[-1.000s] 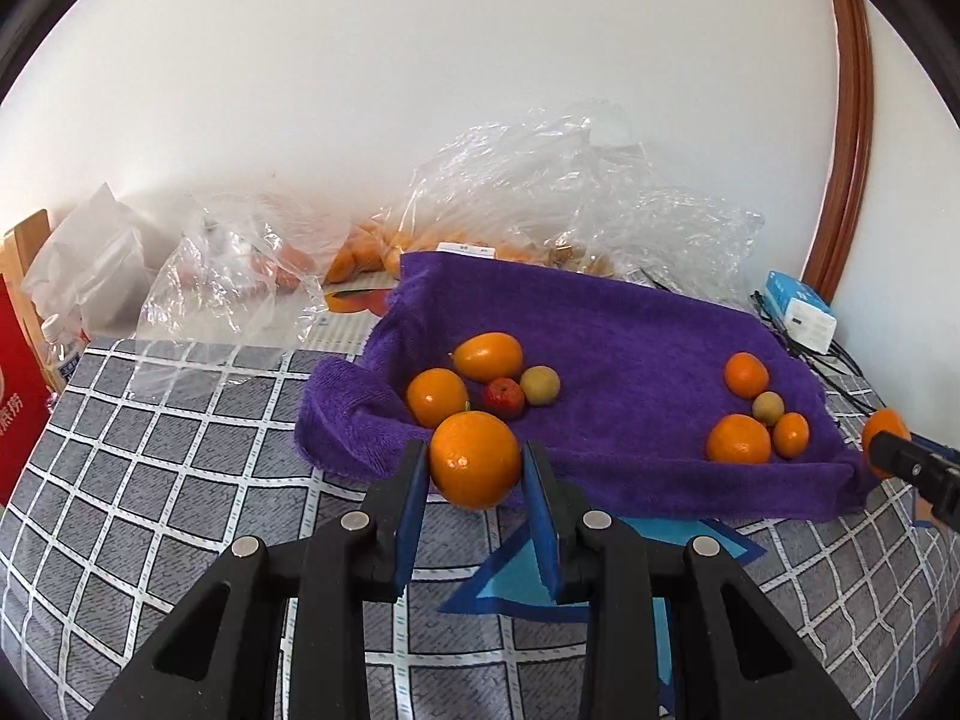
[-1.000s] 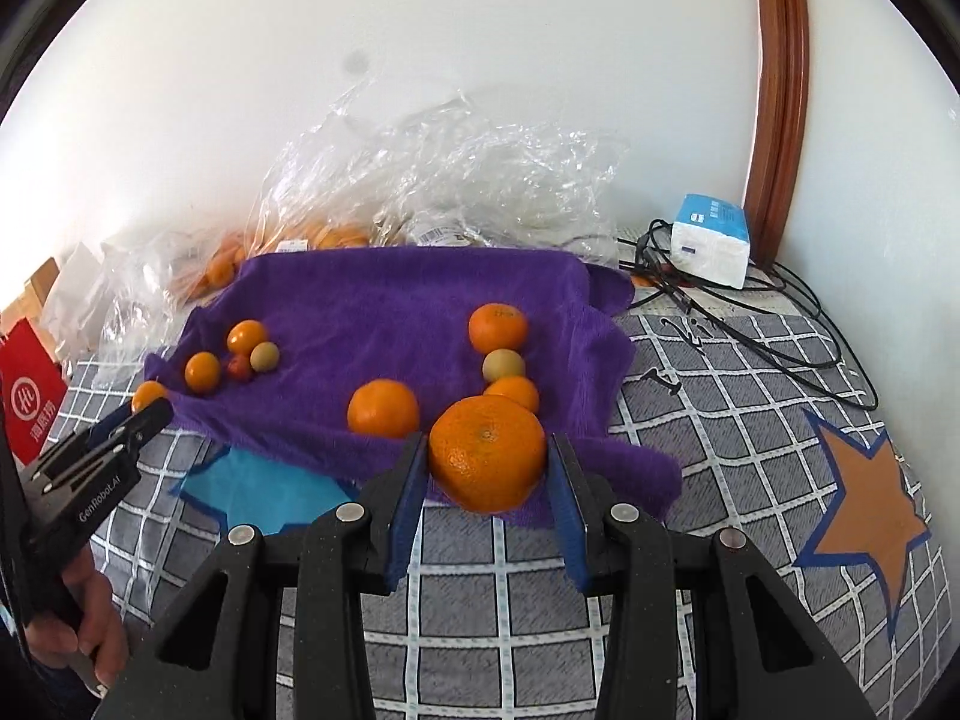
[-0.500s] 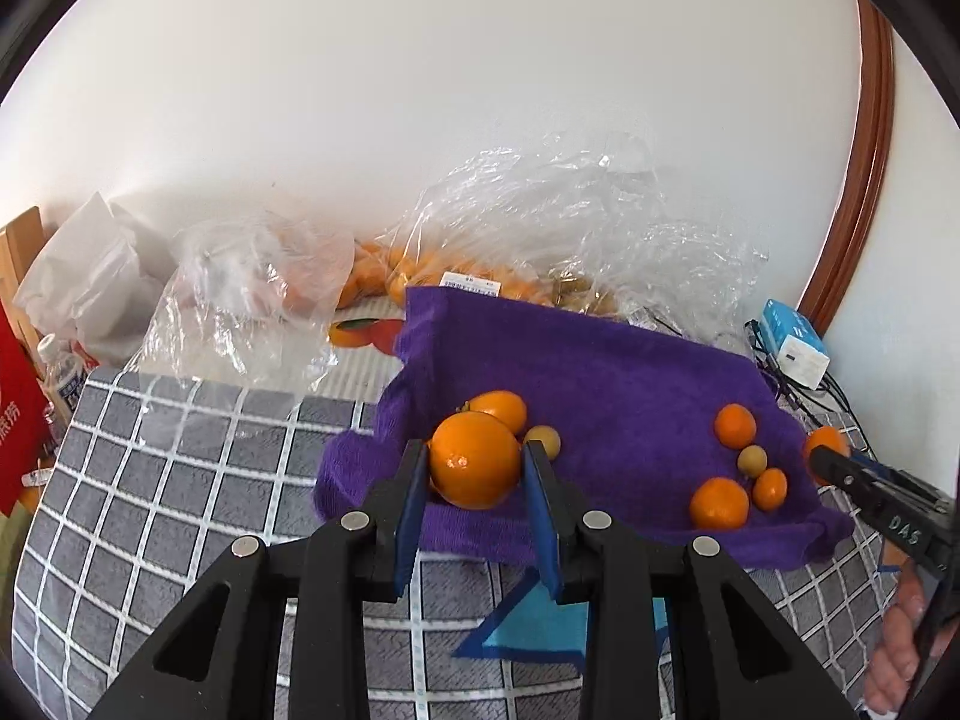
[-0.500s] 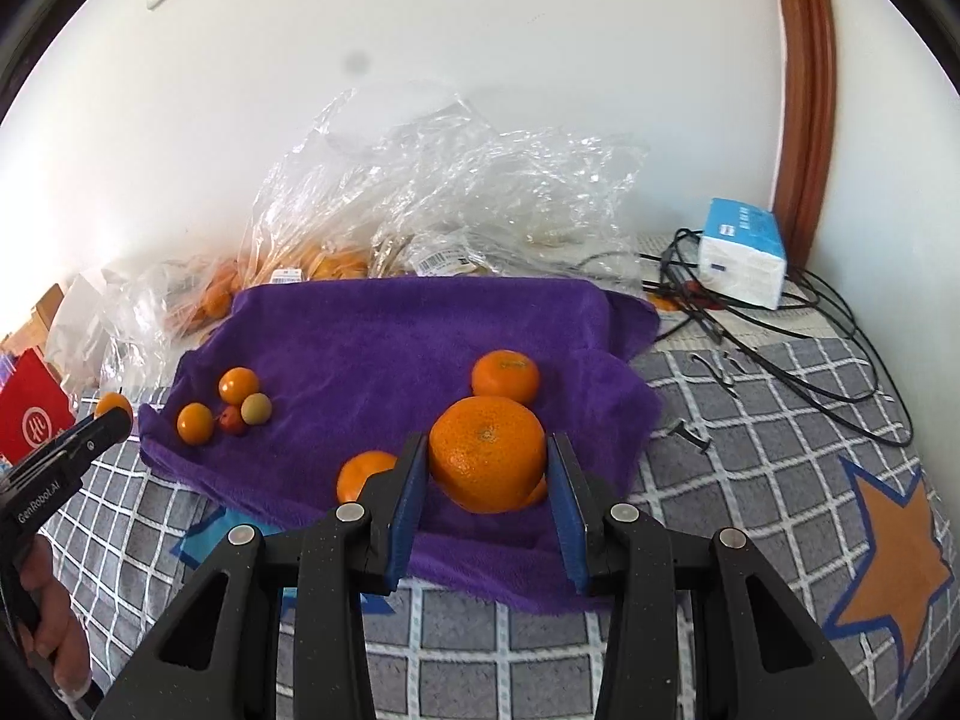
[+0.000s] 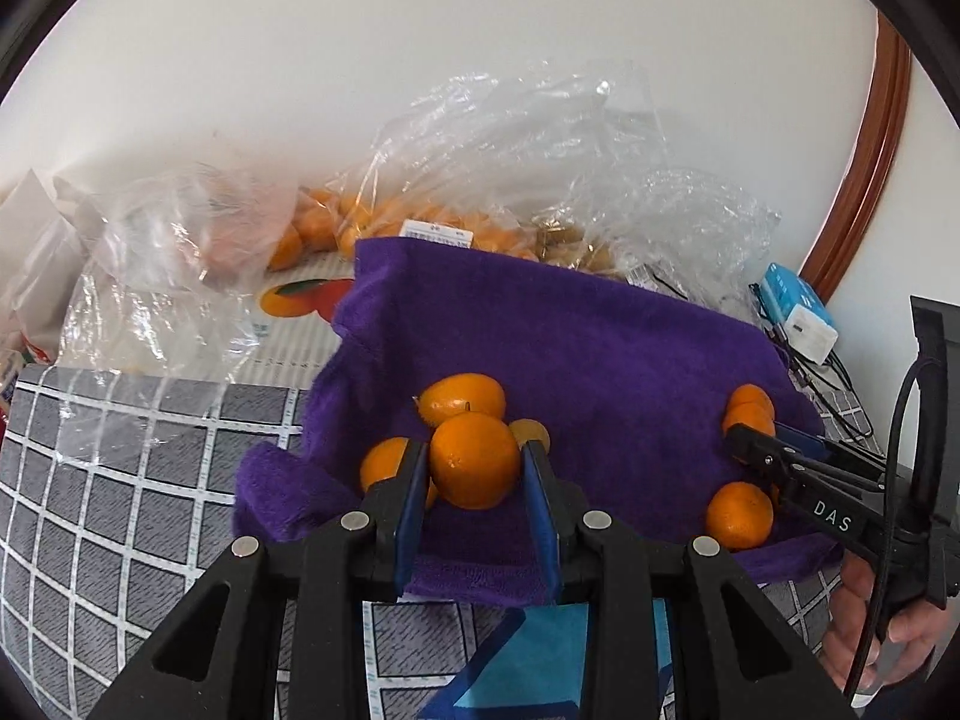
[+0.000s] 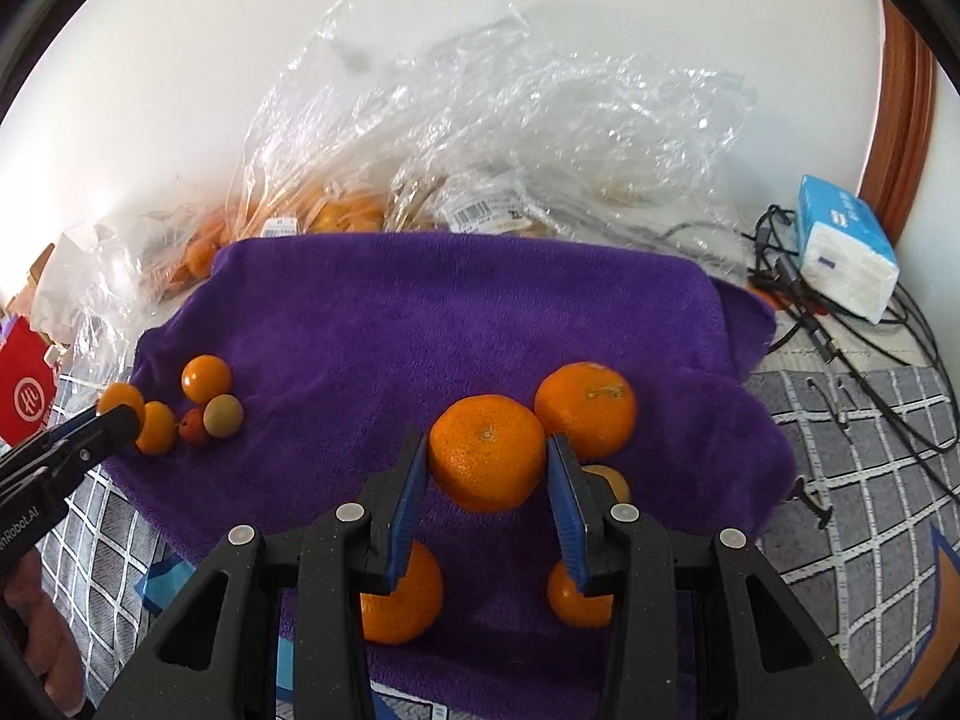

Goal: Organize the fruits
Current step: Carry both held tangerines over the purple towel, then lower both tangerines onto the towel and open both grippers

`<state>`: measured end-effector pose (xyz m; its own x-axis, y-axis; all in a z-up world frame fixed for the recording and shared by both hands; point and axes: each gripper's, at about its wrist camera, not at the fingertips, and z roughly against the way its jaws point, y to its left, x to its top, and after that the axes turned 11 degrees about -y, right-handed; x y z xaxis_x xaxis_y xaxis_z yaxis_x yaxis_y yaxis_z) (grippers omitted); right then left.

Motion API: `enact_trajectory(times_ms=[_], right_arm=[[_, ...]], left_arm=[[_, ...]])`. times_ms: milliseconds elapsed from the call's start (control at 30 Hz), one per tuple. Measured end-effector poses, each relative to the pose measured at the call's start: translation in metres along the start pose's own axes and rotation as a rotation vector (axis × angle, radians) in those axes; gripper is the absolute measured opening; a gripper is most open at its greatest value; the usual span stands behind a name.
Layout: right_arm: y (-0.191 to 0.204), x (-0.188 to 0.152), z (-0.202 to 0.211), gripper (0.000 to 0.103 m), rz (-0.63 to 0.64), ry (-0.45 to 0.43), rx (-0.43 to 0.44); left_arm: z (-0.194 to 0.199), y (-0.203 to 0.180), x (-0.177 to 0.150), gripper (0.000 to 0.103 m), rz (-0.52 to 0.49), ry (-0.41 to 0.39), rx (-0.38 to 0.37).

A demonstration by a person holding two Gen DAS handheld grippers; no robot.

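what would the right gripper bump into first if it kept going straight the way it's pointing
Probably the loose orange on the purple towel, just ahead and slightly right of the orange it holds in the right gripper. Height above the towel is unclear, so it might pass over it and reach bare towel instead.

The right gripper [image 6: 487, 468] clamps a large mandarin [image 6: 487, 461] between its blue pads above the purple towel [image 6: 456, 312], with another mandarin [image 6: 587, 409] just behind it to the right. At the towel's left edge the left gripper [image 6: 111, 417] holds a small orange fruit [image 6: 120, 399] beside a cluster of small fruits [image 6: 201, 402]. Crumpled plastic bags [image 6: 492, 138] lie behind the towel.
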<state>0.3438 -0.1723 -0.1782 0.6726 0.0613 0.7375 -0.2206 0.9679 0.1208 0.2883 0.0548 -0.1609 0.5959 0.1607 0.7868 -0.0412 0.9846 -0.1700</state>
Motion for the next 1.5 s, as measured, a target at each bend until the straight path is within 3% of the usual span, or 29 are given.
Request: enact_trajectory(times_ms=[467, 1067, 1233, 1500], right_arm=[[-0.002, -0.007, -0.009, 0.04, 0.002, 0.023, -0.015], [-0.01, -0.011, -0.001, 0.041, -0.014, -0.022, -0.015], [-0.007, -0.012, 0.002, 0.049, -0.011, -0.038, -0.01], [0.002, 0.003, 0.038, 0.059, 0.011, -0.118, -0.049]], left_arm=[[-0.018, -0.004, -0.014, 0.03, -0.007, 0.058, -0.062], [-0.021, -0.008, -0.021, 0.03, -0.012, 0.043, -0.085], [-0.019, -0.012, -0.022, 0.03, -0.034, 0.033, -0.07], [0.006, -0.016, -0.007, 0.048, -0.062, -0.004, -0.052]])
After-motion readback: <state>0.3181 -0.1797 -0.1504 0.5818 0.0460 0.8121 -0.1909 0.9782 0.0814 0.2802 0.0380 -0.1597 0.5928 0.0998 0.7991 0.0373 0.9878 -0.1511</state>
